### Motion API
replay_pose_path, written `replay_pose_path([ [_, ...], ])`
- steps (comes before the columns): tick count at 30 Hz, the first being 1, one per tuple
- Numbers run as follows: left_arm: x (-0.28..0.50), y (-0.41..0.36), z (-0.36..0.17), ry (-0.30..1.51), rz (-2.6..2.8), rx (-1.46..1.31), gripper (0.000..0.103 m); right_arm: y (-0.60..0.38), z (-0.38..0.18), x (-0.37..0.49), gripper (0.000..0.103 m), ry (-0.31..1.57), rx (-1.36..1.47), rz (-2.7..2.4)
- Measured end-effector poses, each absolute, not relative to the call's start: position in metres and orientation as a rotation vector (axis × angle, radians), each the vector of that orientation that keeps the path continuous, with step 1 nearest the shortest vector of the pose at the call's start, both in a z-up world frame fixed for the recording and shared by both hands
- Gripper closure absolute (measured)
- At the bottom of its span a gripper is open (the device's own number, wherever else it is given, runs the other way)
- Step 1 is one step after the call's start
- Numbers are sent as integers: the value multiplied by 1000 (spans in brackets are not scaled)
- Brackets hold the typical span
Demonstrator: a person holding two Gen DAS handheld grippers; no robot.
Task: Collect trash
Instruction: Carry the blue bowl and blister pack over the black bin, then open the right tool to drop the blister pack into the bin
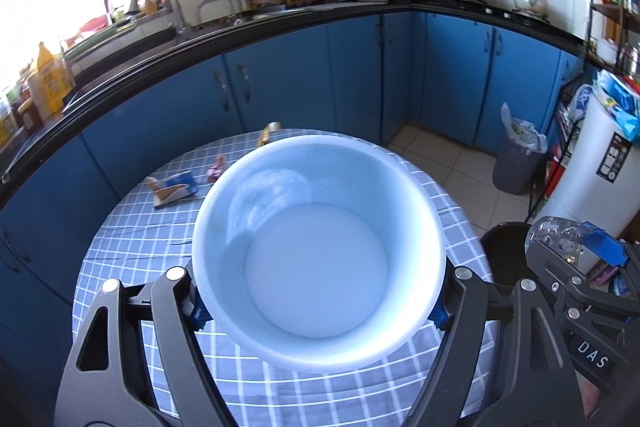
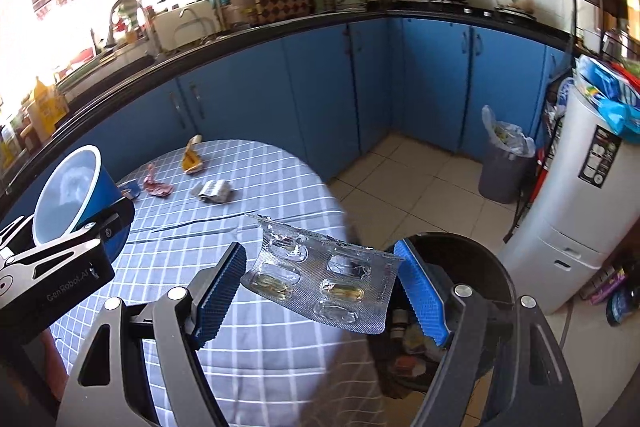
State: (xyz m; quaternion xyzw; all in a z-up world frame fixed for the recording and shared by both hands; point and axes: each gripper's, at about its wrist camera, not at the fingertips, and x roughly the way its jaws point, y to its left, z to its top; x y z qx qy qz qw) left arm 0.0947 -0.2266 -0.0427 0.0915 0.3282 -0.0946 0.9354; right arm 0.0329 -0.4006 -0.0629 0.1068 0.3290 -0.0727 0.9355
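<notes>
The left gripper clamps a blue cup above the checked tabletop. The right gripper grasps a blister pack beside the black bin.

Both wrist cams look down-fwd, close over the round table — shared: blue cabinets.

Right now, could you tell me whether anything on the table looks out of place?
Yes: scraps litter the checked tablecloth — a crumpled silver blister pack, a pink wrapper and a torn yellow packet. The silver blister pack between the right fingers still holds two capsules.
</notes>
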Motion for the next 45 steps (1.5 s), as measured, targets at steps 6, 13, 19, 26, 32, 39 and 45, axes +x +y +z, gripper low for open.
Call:
replay_pose_path([
  [6, 89, -258, -43, 664, -234, 220, 27, -428, -66, 24, 28, 664, 255, -189],
  [13, 88, -290, -42, 658, -274, 242, 27, -456, -68, 19, 28, 651, 261, -241],
  [19, 91, -316, -39, 643, -307, 252, 27, -475, -74, 20, 28, 658, 284, -265],
  [26, 97, -339, -42, 640, -335, 267, 27, -488, -78, 27, 26, 650, 273, -291],
  [32, 106, -349, -46, 652, -338, 271, 27, -501, -85, 34, 25, 652, 288, -310],
  [39, 110, -359, -51, 661, -348, 279, 27, -508, -96, 37, 9, 683, 256, -359],
  [45, 104, -376, -49, 650, -378, 296, 27, -519, -99, 26, 8, 689, 252, -411],
])
